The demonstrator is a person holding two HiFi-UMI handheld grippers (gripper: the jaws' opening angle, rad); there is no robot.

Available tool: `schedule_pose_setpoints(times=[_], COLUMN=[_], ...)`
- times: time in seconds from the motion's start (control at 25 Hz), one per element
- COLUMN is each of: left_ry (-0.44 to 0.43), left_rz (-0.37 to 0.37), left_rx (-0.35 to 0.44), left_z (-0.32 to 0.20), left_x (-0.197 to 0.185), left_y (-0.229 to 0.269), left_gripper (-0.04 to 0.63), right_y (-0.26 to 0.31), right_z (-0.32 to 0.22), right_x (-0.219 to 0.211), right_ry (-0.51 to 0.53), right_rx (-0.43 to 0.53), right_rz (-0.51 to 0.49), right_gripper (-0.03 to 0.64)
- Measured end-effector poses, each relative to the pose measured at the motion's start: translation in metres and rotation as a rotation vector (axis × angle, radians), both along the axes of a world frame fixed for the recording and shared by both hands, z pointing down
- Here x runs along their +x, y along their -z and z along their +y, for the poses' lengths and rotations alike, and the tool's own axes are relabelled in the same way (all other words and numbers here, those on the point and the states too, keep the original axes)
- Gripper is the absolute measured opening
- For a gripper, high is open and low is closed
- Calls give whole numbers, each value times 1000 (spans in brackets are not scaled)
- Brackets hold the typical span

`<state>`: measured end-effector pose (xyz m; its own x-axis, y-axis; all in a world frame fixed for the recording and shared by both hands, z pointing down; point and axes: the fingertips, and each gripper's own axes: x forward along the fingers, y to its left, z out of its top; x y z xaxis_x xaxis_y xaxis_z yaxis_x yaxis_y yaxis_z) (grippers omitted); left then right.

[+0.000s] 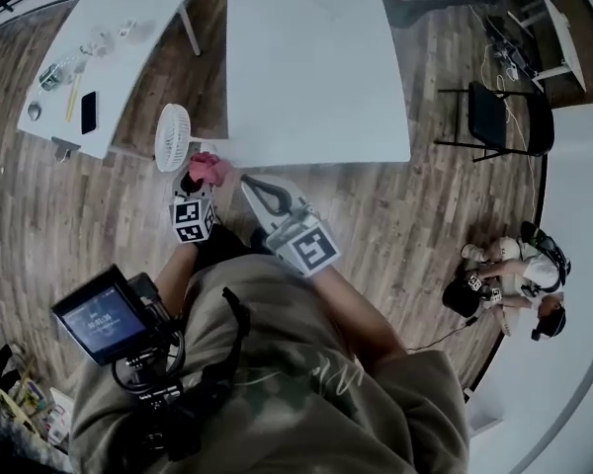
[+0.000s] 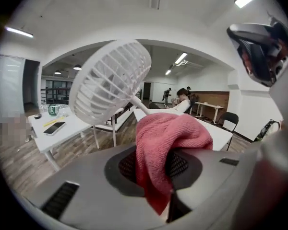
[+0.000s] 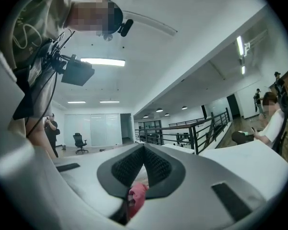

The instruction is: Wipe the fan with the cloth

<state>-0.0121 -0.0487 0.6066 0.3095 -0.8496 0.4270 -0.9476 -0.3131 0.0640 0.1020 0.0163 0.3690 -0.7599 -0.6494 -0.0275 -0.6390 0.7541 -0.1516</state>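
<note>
Nearest is the person's olive shirt [image 1: 306, 363], with a small screen device [image 1: 99, 319] at the chest on the left. Just beyond it are the two hand-held tools.

The left tongs [image 2: 153, 163] are clamped on a pink-red cloth [image 2: 170, 138]. Its bunched folds fill the gap between the two pads and bulge up over their tips.

The right tongs [image 3: 144, 152] sit just right of the left pair, angled far-left toward the cloth. Their jaws are closed together, with the ribbed pads meeting at the tip. A small pink scrap shows low in the slit between them, and I cannot tell whether it is gripped.

Just past the cloth, to its left, is the white fan [image 2: 110, 80]. Its round grilled head is tilted. Its thin stem runs down to the right behind the cloth, toward the near-left corner of the large white counter [image 1: 316, 67]. The base is hidden. In the left gripper view a gap shows between cloth and grille.

Left of the fan stands a second white counter [image 1: 128, 18]. It carries a black phone [image 1: 88, 112], a yellow pen [image 1: 74, 97] and a green-labelled bottle [image 1: 47, 77]. Wooden floor [image 1: 405, 225] lies around both counters.

At the far right is a black chair [image 1: 489, 117], and nearer along the right edge a person [image 1: 514, 265] sits low.
</note>
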Motion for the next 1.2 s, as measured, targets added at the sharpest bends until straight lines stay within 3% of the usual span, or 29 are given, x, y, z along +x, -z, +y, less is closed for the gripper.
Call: schedule_pose_setpoints(times=[0.32, 0.6, 0.88, 1.2], left_ry=[115, 159, 159, 114], left_rz=[44, 93, 64, -26], left_rx=[12, 12, 4, -13], left_z=[-36, -48, -48, -49], left_x=[-15, -26, -17, -21], left_y=[1, 12, 13, 5], left_gripper=[97, 97, 97, 97], right_y=[-31, -37, -46, -62], right_z=[5, -12, -21, -28], right_x=[-6, 4, 15, 22], right_ry=[114, 105, 90, 43], right_rx=[-85, -117, -140, -153], right_rz=[13, -17, -22, -26], right_gripper=[0, 0, 0, 0])
